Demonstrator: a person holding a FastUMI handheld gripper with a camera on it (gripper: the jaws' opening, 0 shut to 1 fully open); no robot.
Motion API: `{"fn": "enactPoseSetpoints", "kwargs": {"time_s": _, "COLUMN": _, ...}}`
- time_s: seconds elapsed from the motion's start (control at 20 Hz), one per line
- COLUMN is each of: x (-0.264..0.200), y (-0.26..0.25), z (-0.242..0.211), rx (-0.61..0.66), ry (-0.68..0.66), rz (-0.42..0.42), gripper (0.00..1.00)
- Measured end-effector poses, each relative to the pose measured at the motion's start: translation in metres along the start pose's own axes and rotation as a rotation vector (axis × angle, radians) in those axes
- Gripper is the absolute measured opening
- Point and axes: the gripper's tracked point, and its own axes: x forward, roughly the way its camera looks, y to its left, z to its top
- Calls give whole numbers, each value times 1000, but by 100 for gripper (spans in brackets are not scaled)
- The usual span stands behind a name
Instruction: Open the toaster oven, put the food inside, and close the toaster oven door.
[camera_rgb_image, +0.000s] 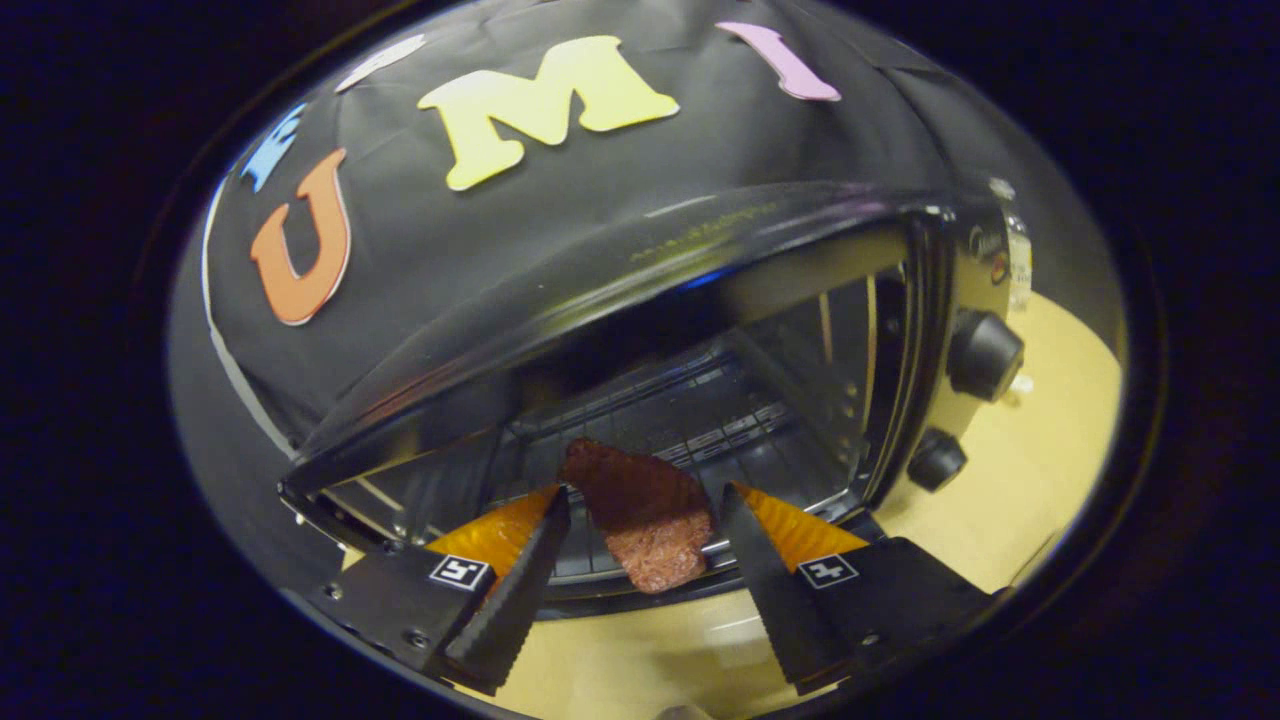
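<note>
The hand-held gripper (640, 520) is standing open before the open toaster oven (800, 330) on the counter (1040, 470). The food (645, 515), a reddish-brown slice, is lying between its spread fingers on the oven's wire rack (700, 410), at the near edge.

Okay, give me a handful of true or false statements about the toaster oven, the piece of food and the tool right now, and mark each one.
1. The toaster oven stands open. True.
2. The food lies between the tool's fingers. True.
3. The tool is clamped on the food. False: its fingers stand apart on either side, not pressing it.
4. The oven's two knobs sit on its left side. False: they are on the right panel.
5. The food rests at the front of the oven's rack. True.
</note>
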Motion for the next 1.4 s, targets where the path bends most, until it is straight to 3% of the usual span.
{"fn": "enactPoseSetpoints", "kwargs": {"time_s": 0.3, "x": -30, "y": -13, "z": -7, "rx": -67, "ry": 31, "rz": -20, "gripper": 97}}
{"fn": "enactPoseSetpoints", "kwargs": {"time_s": 0.5, "x": -69, "y": -19, "z": -2, "rx": -154, "ry": 29, "rz": -9, "gripper": 97}}
{"fn": "enactPoseSetpoints", "kwargs": {"time_s": 0.85, "x": -143, "y": -46, "z": 3, "rx": -196, "ry": 53, "rz": -20, "gripper": 97}}
{"fn": "enactPoseSetpoints", "kwargs": {"time_s": 1.15, "x": -197, "y": -61, "z": -33, "rx": -285, "ry": 126, "rz": -7, "gripper": 98}}
{"fn": "enactPoseSetpoints", "kwargs": {"time_s": 1.4, "x": -214, "y": -60, "z": -97, "rx": -356, "ry": 219, "rz": 6, "gripper": 98}}
